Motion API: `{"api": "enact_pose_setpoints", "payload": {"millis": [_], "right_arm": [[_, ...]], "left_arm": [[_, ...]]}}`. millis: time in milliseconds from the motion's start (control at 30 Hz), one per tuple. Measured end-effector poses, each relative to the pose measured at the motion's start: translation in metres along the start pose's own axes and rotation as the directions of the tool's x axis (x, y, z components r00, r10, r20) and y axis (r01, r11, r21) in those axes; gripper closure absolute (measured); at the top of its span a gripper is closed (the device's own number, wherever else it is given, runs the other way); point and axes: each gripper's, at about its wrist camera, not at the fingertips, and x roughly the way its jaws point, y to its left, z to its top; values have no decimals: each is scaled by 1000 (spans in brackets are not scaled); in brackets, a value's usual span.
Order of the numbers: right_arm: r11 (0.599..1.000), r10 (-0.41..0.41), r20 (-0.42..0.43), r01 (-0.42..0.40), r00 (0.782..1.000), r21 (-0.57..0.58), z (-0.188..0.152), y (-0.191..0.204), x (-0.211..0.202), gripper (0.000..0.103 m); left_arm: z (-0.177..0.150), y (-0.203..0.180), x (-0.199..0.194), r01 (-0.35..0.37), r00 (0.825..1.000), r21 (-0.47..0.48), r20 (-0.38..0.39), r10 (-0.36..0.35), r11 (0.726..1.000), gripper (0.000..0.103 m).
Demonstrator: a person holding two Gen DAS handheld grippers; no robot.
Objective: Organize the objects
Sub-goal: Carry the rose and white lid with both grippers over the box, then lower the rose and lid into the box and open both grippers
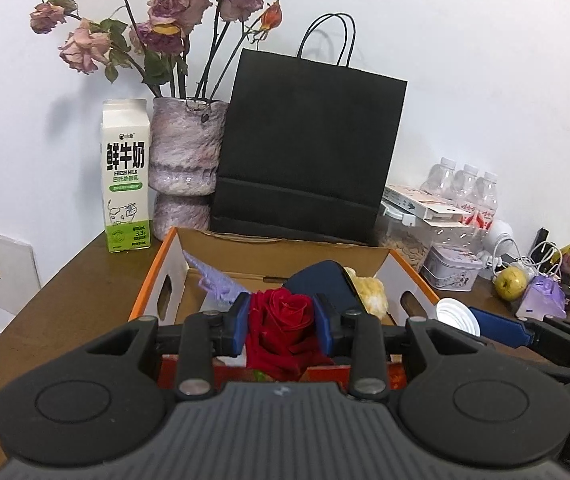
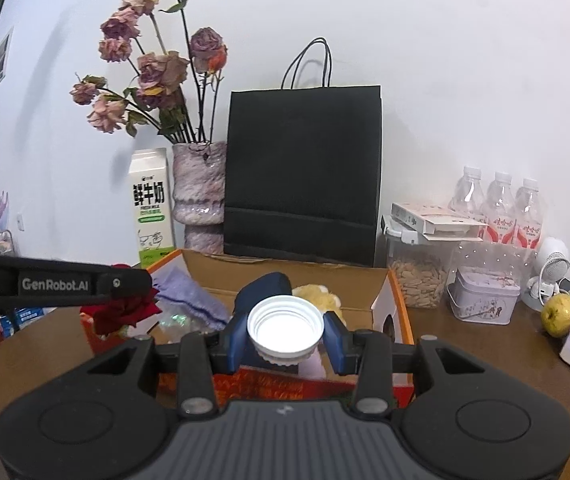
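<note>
My left gripper (image 1: 283,318) is shut on a red rose (image 1: 285,328), its blue pads pressing the bloom from both sides. My right gripper (image 2: 285,336) is shut on a white ribbed screw cap (image 2: 285,326), hollow side toward the camera. Both hang over the near end of an orange-edged cardboard box (image 1: 157,268) (image 2: 399,304) that holds a purple cloth (image 1: 221,284), a dark blue object (image 1: 325,280) and a yellow fluffy thing (image 1: 373,292). In the right wrist view the rose (image 2: 125,312) shows at the left under the left gripper's arm; the cap (image 1: 455,314) shows at the right in the left wrist view.
Behind the box stand a black paper bag (image 1: 309,160), a vase of dried roses (image 1: 185,160) and a milk carton (image 1: 125,176). To the right are a jar of seeds (image 2: 417,280), a small tin (image 2: 485,296), three water bottles (image 2: 501,208), a green apple (image 2: 561,314) and cables.
</note>
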Motion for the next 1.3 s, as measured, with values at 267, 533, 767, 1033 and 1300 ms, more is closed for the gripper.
{"api": "enact_pose_setpoints", "payload": {"millis": [267,533,767,1033,1300], "right_arm": [[1000,-13,-7,13,1000,-8,8,-11,32,64],[999,-33,-32,33,999,-12,12,-25,69,64],[999,-51,-45,51,998,-12,17,-36,99,64],[998,-58,-71,59,996,5,14,-48,119,64],[998,-61,-68,62,996,12,12,-46,116,8]], "left_arm": [[13,5,32,-17,1000,2,2,17,1000,69],[26,8,67,-23,1000,10,5,23,1000,69],[35,13,103,-50,999,21,-6,50,999,69],[36,20,128,-60,998,29,-27,61,998,69],[32,20,126,-86,996,32,-1,86,996,32]]}}
